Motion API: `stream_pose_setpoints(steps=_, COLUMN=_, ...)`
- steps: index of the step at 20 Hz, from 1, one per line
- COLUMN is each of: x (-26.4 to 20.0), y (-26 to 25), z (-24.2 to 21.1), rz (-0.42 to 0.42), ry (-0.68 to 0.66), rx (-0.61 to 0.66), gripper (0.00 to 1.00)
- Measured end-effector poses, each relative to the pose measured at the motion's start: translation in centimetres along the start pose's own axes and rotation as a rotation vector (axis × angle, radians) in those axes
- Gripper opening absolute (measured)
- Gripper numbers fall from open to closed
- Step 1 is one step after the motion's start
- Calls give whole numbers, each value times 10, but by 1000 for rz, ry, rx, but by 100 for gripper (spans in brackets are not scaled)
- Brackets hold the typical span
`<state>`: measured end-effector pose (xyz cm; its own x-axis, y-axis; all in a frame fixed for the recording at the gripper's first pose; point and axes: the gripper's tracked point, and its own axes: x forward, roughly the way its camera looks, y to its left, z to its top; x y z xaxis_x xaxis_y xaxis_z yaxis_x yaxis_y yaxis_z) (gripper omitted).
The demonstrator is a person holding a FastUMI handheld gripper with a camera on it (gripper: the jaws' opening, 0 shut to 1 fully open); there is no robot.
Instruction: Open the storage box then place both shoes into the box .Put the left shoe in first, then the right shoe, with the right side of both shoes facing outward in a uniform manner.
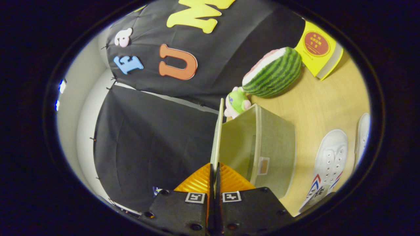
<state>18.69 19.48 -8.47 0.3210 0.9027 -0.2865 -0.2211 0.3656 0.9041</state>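
Fabric lid flap (217, 137) of grey-green storage box (262, 144) pinched in my claw (214, 183); risk: thin flap slipping free | tugged box sliding across desk (328, 101)

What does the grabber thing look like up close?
The gripper has two flat fingers with ribbed pads, sitting on dark blocky mounts with round screws. Each mount carries a small square black-and-white marker. No cables or sleeves are in sight.

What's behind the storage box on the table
Behind the storage box sits a small green and pink plush toy, partly hidden by the box's corner; beyond it a watermelon toy. The gripper pinches the raised lid.
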Motion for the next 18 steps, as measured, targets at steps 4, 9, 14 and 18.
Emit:
stream_pose_setpoints(steps=4, x=17, y=53, z=-13, rz=23, ry=-47, rx=-61, gripper=6)
stream_pose_setpoints(steps=9, x=54, y=111, z=-35, rz=104, ry=-131, rx=-69, gripper=6)
stream_pose_setpoints(steps=14, x=99, y=143, z=-57, rz=169, ry=-169, rx=-68, gripper=6)
stream_pose_setpoints(steps=18, x=134, y=164, z=-62, rz=197, ry=-199, rx=-49, gripper=8)
